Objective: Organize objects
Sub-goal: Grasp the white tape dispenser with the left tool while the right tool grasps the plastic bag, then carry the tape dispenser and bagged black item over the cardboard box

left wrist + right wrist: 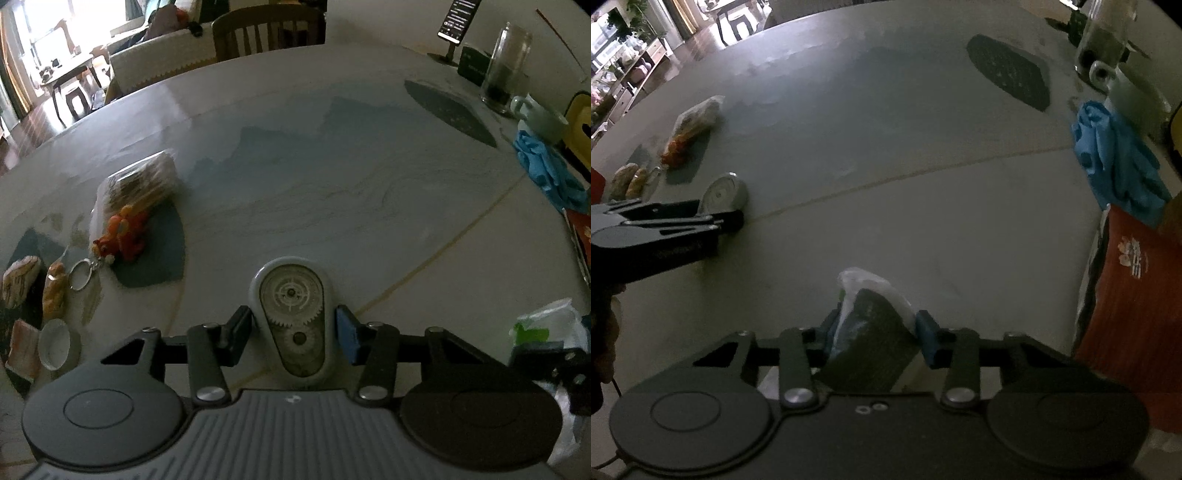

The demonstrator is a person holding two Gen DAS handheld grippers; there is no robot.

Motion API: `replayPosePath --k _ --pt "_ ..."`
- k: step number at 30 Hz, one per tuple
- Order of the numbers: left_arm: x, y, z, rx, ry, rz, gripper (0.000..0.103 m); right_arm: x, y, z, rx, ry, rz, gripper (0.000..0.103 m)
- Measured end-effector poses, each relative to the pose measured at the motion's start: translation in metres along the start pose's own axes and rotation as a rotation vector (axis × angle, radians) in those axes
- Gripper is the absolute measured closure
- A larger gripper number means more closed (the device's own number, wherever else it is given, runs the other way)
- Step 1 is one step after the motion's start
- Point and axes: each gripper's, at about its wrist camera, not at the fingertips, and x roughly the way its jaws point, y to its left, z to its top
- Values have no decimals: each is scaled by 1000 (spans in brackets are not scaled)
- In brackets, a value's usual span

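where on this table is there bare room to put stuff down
The middle is bare, from the left gripper and its gear gadget out to the far dark mat. Crowded: left edge around the orange toy, right edge by the blue gloves and mug.

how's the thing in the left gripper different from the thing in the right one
The left gripper has a rigid white gear-faced case between its fingers, resting on the table, with small gaps at both pads. The right gripper is closed on a soft dark mat piece with crinkled clear plastic. The case is smooth, oval and pale; the mat bundle is floppy, textured and dark. Both sit centred between the fingers.
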Motion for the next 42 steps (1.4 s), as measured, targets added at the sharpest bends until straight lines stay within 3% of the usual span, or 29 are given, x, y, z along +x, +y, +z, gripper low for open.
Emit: replayPosePath --k 11,20,42 --pt "-30 30 -21 -80 -8 -34 55 -23 15 3 -54 -53 35 66" --pt "-74 68 -43 -156 -32 -52 55 -36 53 4 -137 -71 62 66" --pt "-179 189 -105 -267 -107 -7 55 -67 228 -2 -399 -112 206 66"
